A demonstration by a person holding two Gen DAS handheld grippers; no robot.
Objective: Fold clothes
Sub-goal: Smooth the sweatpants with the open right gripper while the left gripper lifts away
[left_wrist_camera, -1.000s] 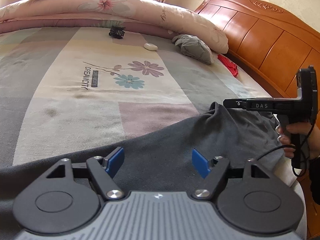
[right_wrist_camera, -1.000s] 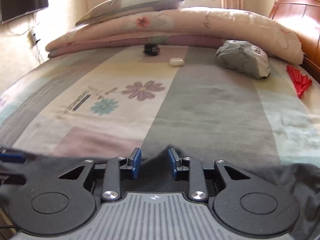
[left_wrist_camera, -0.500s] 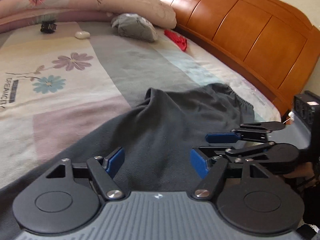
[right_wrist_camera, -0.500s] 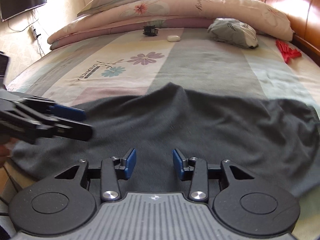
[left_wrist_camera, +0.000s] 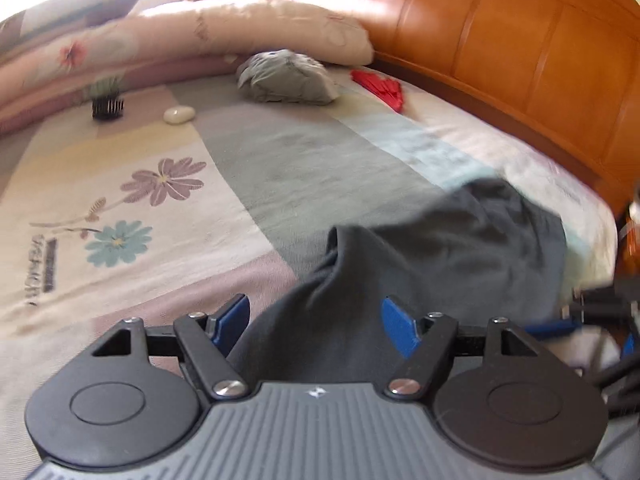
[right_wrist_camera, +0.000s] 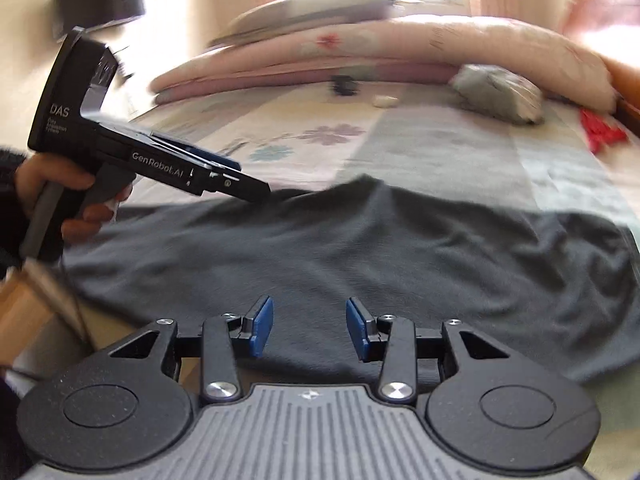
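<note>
While both pairs of tongs stand with their blue pads apart and nothing pinched between them, the dark grey garment lies spread along the near edge of the bed, which is where a person standing at that edge can reach all of it. The left gripper hangs low over a raised ridge of the cloth that runs up between its pads; the pads do not press it, so I judge the gap is kept wide to straddle that fold rather than hold it. In the right wrist view the same tool comes in from the left, a hand round its grip, its tip at or just above the far hem of the garment; contact there cannot be told. The right gripper hovers over the near part of the cloth, also empty.

The garment is rumpled, with a peak in the middle of its far hem and its right end gathered towards the corner by the wooden bed frame. Whether this is cloth being laid out flat or cloth already partly doubled over, the pictures do not settle.

Further off, towards the far edge under the rolled quilt, rest a grey bundle, a red object, a white oval thing and a black clip, all well apart from the work.
</note>
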